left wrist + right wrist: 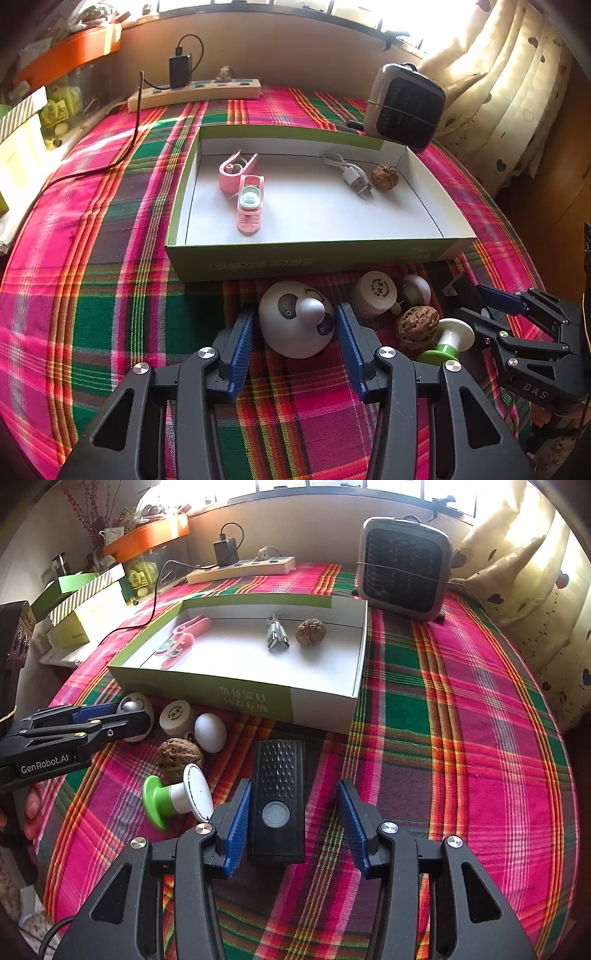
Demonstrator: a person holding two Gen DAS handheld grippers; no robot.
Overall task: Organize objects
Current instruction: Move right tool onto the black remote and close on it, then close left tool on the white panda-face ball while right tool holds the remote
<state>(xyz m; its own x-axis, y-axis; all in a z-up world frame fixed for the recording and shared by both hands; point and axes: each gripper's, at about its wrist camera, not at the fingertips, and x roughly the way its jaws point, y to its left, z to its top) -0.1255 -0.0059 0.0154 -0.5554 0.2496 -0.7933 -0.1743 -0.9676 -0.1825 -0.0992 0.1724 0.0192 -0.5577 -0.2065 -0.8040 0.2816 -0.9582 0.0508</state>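
Observation:
A shallow green-and-white box [295,258] [321,705] on the plaid cloth holds a pink clip [236,171], a pink toy phone [250,206], a white USB cable [351,173] and a walnut [384,177] [311,631]. My left gripper [295,325] is open around a white egg-shaped face toy [291,325] in front of the box. My right gripper [291,812] is open around a black rectangular device [279,794]; its left pad touches it. Beside them lie a white cap [375,291] [176,716], a white egg [209,732], a second walnut [417,326] [179,758] and a green-and-white stamp [448,341] [177,799].
A small grey heater [404,107] [404,568] stands behind the box at right. A power strip with a black charger [195,92] [242,568] lies at the back. Boxes and clutter [85,605] crowd the left edge. Curtains [509,92] hang at right.

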